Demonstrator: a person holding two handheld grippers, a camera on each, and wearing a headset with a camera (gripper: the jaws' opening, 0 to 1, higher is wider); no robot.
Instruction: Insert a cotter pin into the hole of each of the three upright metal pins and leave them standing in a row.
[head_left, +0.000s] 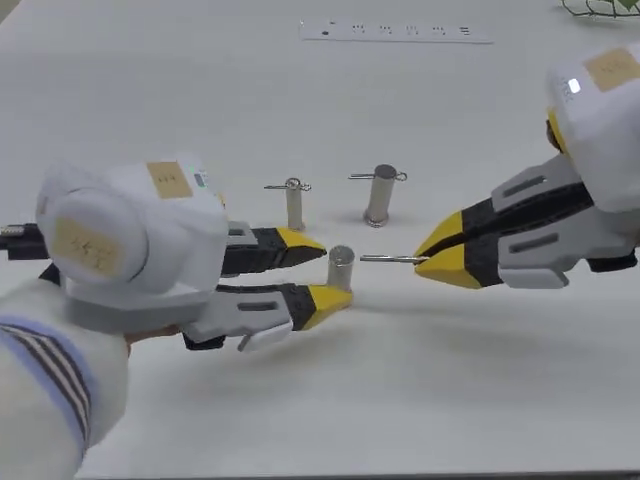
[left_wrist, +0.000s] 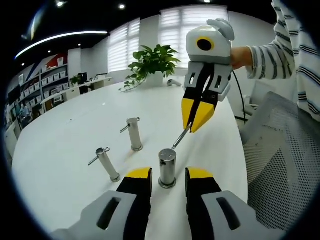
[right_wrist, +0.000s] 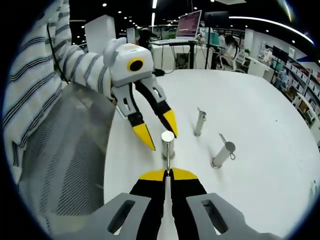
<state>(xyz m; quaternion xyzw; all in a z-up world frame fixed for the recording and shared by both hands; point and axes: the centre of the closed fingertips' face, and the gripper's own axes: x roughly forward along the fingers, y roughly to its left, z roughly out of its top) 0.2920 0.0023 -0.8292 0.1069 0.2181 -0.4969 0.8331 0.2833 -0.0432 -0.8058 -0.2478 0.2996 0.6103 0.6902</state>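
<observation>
While the yellow-tipped left gripper (head_left: 331, 272) sits parted around the near upright silver metal pin (head_left: 341, 262), right gripper (head_left: 426, 262) clamped on a thin wire cotter pin (head_left: 388, 259) beside it

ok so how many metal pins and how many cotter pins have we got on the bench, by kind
metal pin: 3
cotter pin: 3 (2 through pins at the back, 1 in the right tongs)
total: 6

Three metal pins (head_left: 381, 195), three cotter pins (head_left: 385, 259) and two grippers (head_left: 425, 262).
</observation>
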